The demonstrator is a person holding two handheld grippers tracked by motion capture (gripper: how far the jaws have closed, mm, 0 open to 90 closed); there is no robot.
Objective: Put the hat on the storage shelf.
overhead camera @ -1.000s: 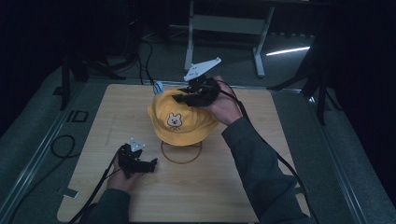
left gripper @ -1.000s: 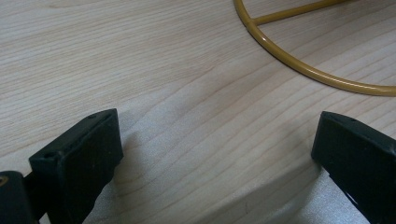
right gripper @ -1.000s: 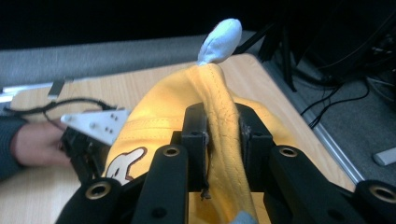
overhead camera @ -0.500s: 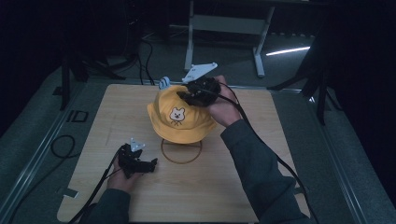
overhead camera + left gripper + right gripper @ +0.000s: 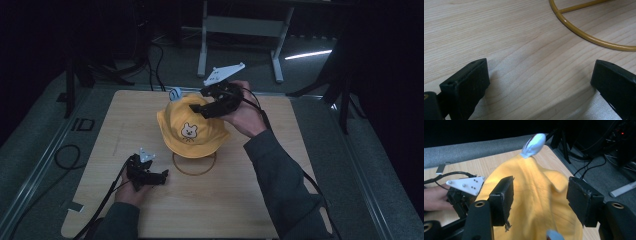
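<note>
Right gripper (image 5: 197, 107), jaws spread astride the yellow hat (image 5: 192, 132); close squarely on the crown fabric before lifting.

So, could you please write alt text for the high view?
A person's right gripper reaches onto a yellow hat raised over a wire ring on a wooden table; the left gripper rests on the table nearby.

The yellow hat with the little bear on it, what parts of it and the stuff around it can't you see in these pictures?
- High view: the yellow hat hides the top of the gold wire stand beneath it.
- Right gripper view: the hat's bear face is turned away; the right gripper is open around the cloth, contact unclear.
- Left gripper view: the picture edge cuts off most of the stand's ring.
- High view: the hat's pale ears are too small for detail.
</note>
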